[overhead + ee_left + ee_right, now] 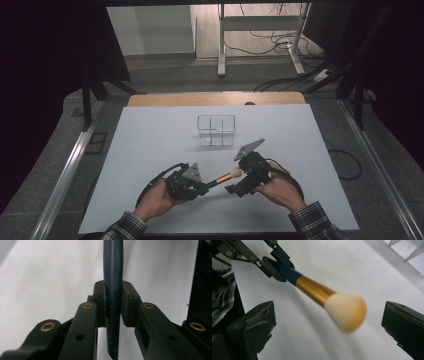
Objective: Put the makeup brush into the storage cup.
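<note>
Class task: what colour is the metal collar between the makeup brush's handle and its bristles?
Gold, on the makeup brush; the right gripper view shows it best.

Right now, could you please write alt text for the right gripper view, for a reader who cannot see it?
A makeup brush with a gold ferrule and cream bristles points between the open right claw. The left claw clamps its dark blue handle, above a white table.
</note>
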